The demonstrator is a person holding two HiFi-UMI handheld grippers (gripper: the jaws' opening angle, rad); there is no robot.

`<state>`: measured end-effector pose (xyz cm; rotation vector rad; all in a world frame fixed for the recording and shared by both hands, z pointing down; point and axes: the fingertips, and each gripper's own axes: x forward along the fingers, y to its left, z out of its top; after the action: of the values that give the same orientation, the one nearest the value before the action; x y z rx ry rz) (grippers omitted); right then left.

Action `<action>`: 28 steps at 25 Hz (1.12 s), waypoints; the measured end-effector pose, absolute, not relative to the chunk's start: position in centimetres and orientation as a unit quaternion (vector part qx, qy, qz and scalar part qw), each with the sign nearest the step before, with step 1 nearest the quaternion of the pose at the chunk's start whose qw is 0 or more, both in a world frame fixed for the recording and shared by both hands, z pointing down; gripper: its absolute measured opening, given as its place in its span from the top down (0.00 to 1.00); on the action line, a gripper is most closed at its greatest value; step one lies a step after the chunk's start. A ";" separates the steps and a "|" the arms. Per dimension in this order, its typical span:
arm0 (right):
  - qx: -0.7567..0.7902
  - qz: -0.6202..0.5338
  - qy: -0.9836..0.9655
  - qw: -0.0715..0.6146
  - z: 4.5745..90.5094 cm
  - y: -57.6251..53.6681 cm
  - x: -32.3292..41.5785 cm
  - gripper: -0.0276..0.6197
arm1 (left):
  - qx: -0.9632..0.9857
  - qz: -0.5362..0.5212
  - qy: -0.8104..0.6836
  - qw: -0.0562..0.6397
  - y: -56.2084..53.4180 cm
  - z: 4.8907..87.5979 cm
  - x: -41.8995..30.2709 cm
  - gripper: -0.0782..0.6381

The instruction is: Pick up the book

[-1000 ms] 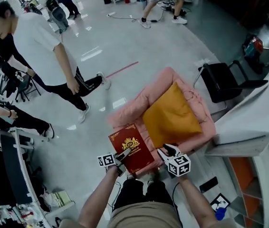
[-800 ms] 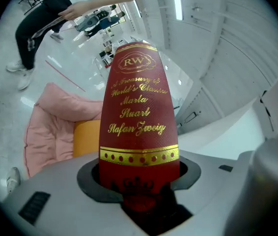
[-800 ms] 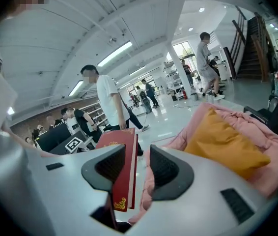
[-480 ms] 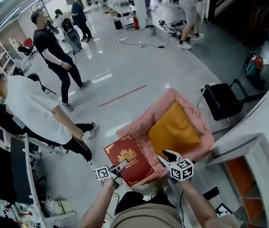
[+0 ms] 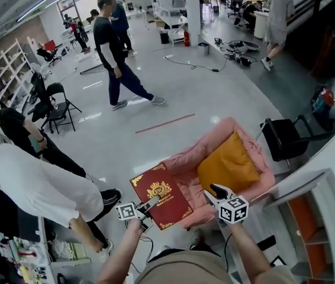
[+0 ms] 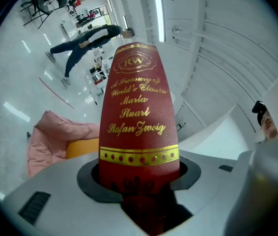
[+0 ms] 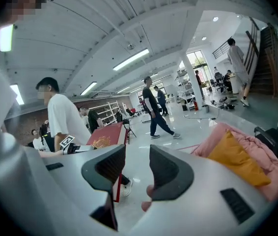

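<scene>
A dark red book [image 5: 160,195] with gold lettering hangs in the air in front of me, clear of the pink armchair [image 5: 212,161]. My left gripper [image 5: 150,205] is shut on its near edge; in the left gripper view the red cover [image 6: 139,117] fills the space between the jaws. My right gripper [image 5: 216,191] hovers to the right of the book, open, with nothing between its fingers. In the right gripper view [image 7: 131,168] the book [image 7: 107,136] shows to the left, held by the other gripper.
An orange cushion [image 5: 228,165] lies on the pink armchair. A black chair [image 5: 286,138] stands to its right, and a white shelf unit [image 5: 318,218] at the lower right. Several people [image 5: 117,52] stand and walk on the glossy floor; one [image 5: 43,191] is close on my left.
Both grippers have risen, the left one carrying the book up and away from the armchair. The view has tilted up, showing more of the room. People on the floor have walked on.
</scene>
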<state>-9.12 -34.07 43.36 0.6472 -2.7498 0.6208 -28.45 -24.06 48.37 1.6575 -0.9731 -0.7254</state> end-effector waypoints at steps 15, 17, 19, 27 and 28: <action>0.267 0.163 -0.940 0.138 40.8 -22.6 -14.7 0.71 | 0.683 -0.367 -0.407 0.483 -10.2 44.8 -38.3 0.55; 0.273 0.157 -0.938 0.146 41.1 -21.4 -14.3 0.71 | 0.681 -0.363 -0.413 0.483 -8.4 45.0 -38.9 0.55; 0.279 0.154 -0.936 0.152 41.6 -20.3 -13.8 0.71 | 0.683 -0.329 -0.445 0.477 -6.3 46.3 -40.5 0.55; 0.275 0.139 -0.937 0.166 42.7 -15.5 -12.4 0.71 | 0.647 -0.311 -0.486 0.498 1.3 49.8 -43.1 0.55; 0.269 0.137 -0.938 0.168 43.0 -15.3 -12.3 0.71 | 0.646 -0.308 -0.493 0.494 1.8 50.0 -43.1 0.55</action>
<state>-12.26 -15.26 42.99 0.7653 -2.6684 0.3897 -43.10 1.85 49.96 1.5673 -1.1958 -0.7467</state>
